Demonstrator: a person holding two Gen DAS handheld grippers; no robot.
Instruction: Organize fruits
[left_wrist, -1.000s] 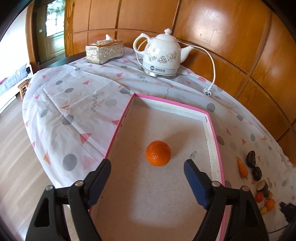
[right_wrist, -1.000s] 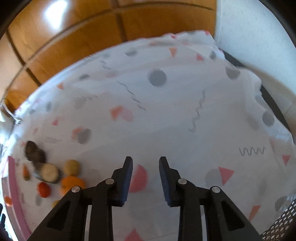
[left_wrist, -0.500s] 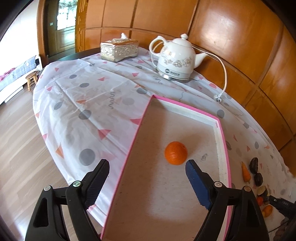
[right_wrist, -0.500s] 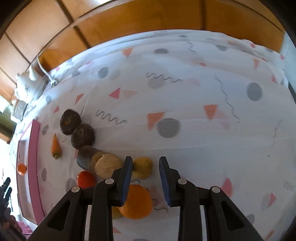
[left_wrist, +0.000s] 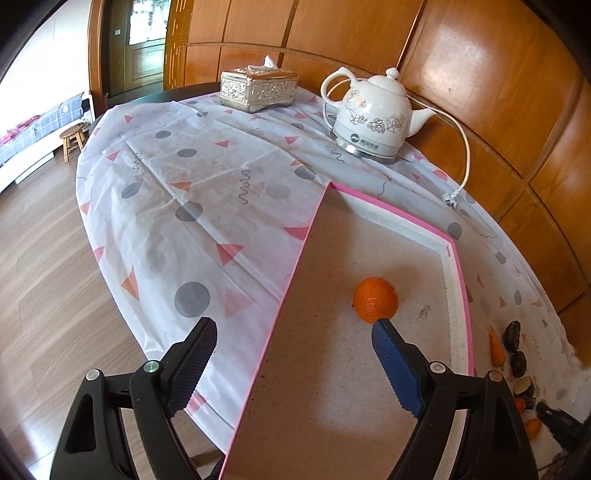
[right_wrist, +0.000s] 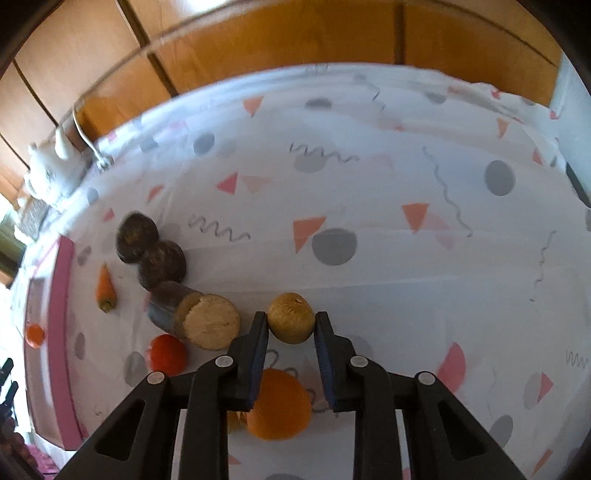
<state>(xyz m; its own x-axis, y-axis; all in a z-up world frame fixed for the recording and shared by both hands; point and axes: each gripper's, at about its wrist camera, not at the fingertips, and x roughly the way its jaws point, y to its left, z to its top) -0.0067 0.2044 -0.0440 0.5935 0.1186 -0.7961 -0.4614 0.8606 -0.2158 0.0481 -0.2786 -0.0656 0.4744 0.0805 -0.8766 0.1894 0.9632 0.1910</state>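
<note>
White plastic cloth with grey dots and pink triangles covers the counter (left_wrist: 207, 192), backed by wood panelling. On it lies a pink-rimmed tray (left_wrist: 460, 288) holding one orange (left_wrist: 375, 299); far beyond stand a white kettle (left_wrist: 373, 118) and a silver tissue box (left_wrist: 258, 89). Right of the tray lie a second orange (right_wrist: 280, 404), a cut brown tuber (right_wrist: 201, 317), two dark round fruits (right_wrist: 149, 249), a tomato (right_wrist: 167, 353) and a small carrot (right_wrist: 105, 288). The left claw (left_wrist: 291, 354) gapes wide over the tray's near-left edge, holding nothing. The right claw (right_wrist: 291, 326) is narrowed around a tan round fruit (right_wrist: 291, 322), fingers at its sides.
</note>
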